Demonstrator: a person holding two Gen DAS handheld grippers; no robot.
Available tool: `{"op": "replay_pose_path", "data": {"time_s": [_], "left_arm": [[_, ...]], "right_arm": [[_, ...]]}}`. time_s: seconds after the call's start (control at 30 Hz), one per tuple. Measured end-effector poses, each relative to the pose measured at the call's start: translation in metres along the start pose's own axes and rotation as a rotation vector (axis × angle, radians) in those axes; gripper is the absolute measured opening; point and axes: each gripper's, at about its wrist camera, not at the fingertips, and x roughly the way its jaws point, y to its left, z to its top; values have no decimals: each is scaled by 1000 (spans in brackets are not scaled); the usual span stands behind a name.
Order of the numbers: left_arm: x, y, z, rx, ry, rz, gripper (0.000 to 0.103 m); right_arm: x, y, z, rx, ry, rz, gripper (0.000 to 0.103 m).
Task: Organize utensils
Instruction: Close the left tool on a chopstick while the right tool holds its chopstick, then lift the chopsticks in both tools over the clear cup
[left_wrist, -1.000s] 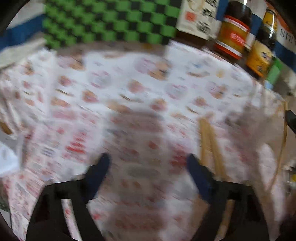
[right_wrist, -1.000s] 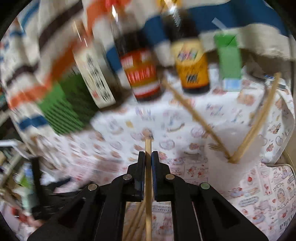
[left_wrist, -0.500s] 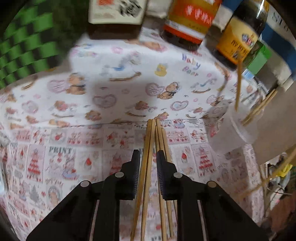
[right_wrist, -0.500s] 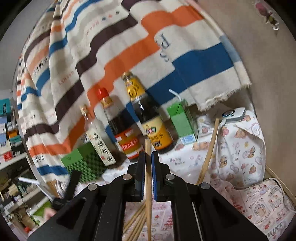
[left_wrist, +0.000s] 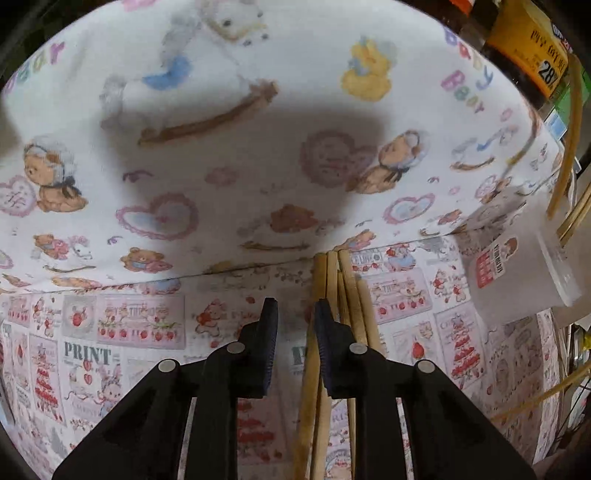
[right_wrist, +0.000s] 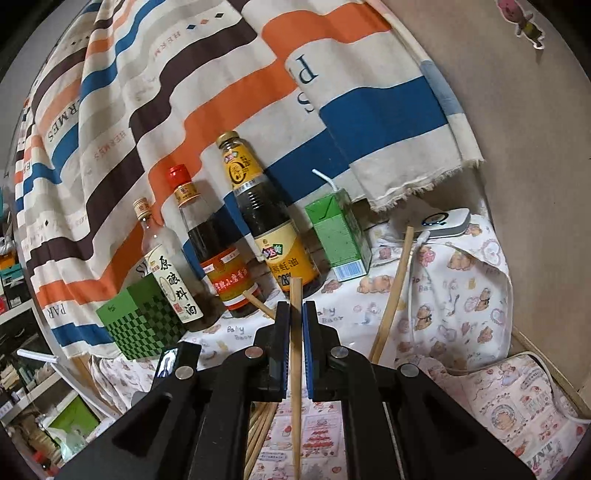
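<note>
Several wooden chopsticks (left_wrist: 341, 280) lie side by side on the printed cloth. My left gripper (left_wrist: 293, 312) hovers low over their left edge, jaws narrowly apart with nothing gripped; one chopstick runs just under the right finger. A translucent cup (left_wrist: 517, 266) at the right holds upright chopsticks (left_wrist: 567, 147). My right gripper (right_wrist: 294, 314) is shut on one chopstick (right_wrist: 295, 354), held raised and pointing up. Two chopsticks (right_wrist: 393, 291) stand up from below its fingers. Loose chopsticks (right_wrist: 260, 424) show beneath it.
Three sauce bottles (right_wrist: 258, 221), a green drink carton (right_wrist: 338, 236) and a green checkered box (right_wrist: 144, 321) stand along the striped cloth at the back. A white device (right_wrist: 443, 221) with a cable lies at the back right. Shelves are at the left.
My left gripper dropped closer to the cloth and shifted left of the chopstick bundle. My right gripper rose and tilted up with its chopstick, then held.
</note>
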Motion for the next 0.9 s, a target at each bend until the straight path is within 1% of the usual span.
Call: {"op": "replay_pose_path", "data": {"time_s": [0.13, 0.2, 0.3, 0.37, 0.43, 0.47, 0.5, 0.57, 0.63, 0.67, 0.73, 0.77, 0.8, 0.83, 0.9], "left_arm": [[9, -4, 5, -5, -4, 2, 22], [14, -10, 11, 9, 6, 40, 22], [18, -12, 19, -29, 33, 71, 24], [21, -16, 24, -18, 40, 97, 24], [25, -21, 28, 1, 46, 138, 30], [29, -24, 30, 2, 58, 138, 35], [35, -24, 30, 3, 81, 142, 35], [36, -30, 29, 40, 44, 173, 36], [34, -30, 26, 56, 43, 163, 36], [32, -28, 24, 43, 47, 145, 35], [32, -32, 18, 23, 49, 134, 28], [31, -34, 18, 38, 56, 137, 14], [30, -35, 18, 50, 69, 128, 6], [25, -35, 19, 46, 71, 116, 6], [-2, -40, 16, 47, -13, 126, 6]], "right_arm": [[-3, -2, 1, 8, -13, 2, 7], [-4, -1, 2, 9, -17, 4, 7], [-4, 0, 2, -2, -21, -12, 7], [-5, -1, 2, 5, -20, -8, 7], [-6, 0, 3, 5, -26, -4, 7], [-6, 0, 4, 1, -27, -13, 7], [-5, -1, 3, -1, -25, -26, 7], [-4, -3, 3, 9, -18, -31, 7], [-4, -4, 3, 20, -17, -23, 7], [-5, -4, 3, 20, -21, -22, 7], [-7, -2, 4, 15, -29, -22, 7], [-7, -2, 4, 16, -31, -20, 7], [-9, -2, 5, 20, -36, -15, 7], [-10, -2, 5, 25, -44, -12, 7], [-15, -4, 6, 36, -67, -12, 7]]}}
